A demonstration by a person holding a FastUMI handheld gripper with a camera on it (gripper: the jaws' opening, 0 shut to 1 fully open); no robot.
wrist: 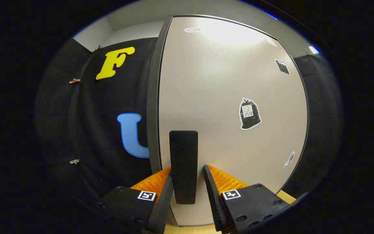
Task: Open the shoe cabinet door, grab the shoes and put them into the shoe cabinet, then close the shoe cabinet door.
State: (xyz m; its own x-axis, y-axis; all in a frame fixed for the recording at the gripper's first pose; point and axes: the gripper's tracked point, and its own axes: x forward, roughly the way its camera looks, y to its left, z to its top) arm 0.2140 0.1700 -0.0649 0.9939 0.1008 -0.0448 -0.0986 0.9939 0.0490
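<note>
Tongs (187,182) level, seemingly clamping cabinet door handle (183,162).

- The place was a staged recording booth rather than a lived-in home — black cloth (109,130) hung as its wall, held by small clips (74,81).
- A pale cabinet door (226,97) with stickers (249,114) stood before plain grey walls (131,29) — household furniture set in a test space.
</note>
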